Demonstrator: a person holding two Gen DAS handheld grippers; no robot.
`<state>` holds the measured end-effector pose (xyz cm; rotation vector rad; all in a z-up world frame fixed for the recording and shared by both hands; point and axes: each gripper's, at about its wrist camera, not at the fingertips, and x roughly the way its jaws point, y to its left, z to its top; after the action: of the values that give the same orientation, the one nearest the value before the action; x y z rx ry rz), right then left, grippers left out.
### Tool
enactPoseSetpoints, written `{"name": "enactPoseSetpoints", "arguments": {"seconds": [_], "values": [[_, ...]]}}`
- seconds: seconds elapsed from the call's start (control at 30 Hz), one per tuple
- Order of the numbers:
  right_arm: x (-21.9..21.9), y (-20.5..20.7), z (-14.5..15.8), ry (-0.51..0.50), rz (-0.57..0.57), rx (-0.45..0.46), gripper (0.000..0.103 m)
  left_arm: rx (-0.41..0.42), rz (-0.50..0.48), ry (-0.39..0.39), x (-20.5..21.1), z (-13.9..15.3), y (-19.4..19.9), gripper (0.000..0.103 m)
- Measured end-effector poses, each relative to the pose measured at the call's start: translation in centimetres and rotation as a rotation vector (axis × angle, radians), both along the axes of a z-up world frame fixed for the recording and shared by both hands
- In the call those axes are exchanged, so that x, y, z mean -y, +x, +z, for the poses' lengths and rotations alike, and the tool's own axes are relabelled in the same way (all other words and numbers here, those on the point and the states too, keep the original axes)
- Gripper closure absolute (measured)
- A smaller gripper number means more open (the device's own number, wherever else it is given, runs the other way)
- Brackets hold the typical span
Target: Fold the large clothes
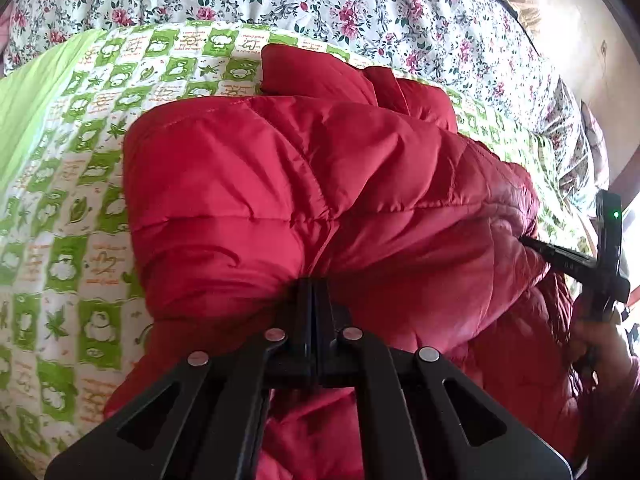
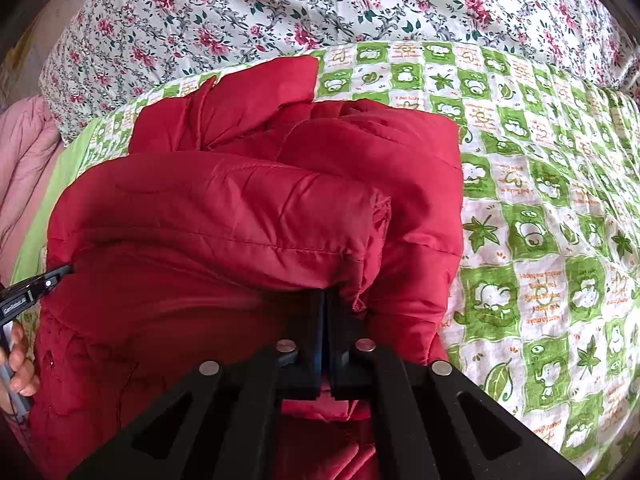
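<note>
In the left wrist view, the left gripper (image 1: 314,284) has its two black fingers pressed together on a near fold of the red padded jacket (image 1: 320,184), the cloth bunching where they pinch it. The jacket lies in a puffy heap on the green-and-white checked sheet (image 1: 80,208), filling the middle of the picture, with one part reaching toward the far side. Beyond the sheet, a floral bedcover (image 1: 360,0) runs across the far edge. At the right, the right gripper (image 1: 528,240) pokes its fingers into the jacket's right-hand edge, and part of a hand (image 1: 600,348) holds its handle.

In the right wrist view, the right gripper (image 2: 326,296) is closed tight on a near fold of the jacket (image 2: 240,208), under a thick rolled layer that ends in a stitched cuff-like edge. The jacket sits left of centre on the checked sheet (image 2: 540,200), which spreads out to the right. The floral bedcover (image 2: 320,0) lies on the far side, and a pink quilted cloth (image 2: 28,152) shows at the far left. At the left edge, the left gripper (image 2: 66,269) bites the jacket's left side, with fingers of a hand (image 2: 20,360) on its handle.
</note>
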<state>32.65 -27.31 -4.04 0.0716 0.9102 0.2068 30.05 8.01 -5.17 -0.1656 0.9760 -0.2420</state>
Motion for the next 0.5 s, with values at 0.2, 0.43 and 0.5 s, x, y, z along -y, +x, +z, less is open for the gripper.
{"name": "enactPoseSetpoints", "arguments": {"seconds": [0.2, 0.43, 0.5], "values": [[-0.3, 0.3, -0.3, 0.006, -0.002, -0.006, 0.103, -0.034, 0.055, -0.039, -0.6, -0.7, 0.3, 0.101], [0.7, -0.4, 0.5, 0.066, -0.024, -0.007, 0.103, -0.016, 0.089, -0.039, -1.0, 0.6, -1.6, 0.101], [1.4, -1.1, 1.0, 0.093, -0.026, -0.004, 0.102, -0.008, 0.102, -0.036, -1.7, 1.3, -2.9, 0.101]]}}
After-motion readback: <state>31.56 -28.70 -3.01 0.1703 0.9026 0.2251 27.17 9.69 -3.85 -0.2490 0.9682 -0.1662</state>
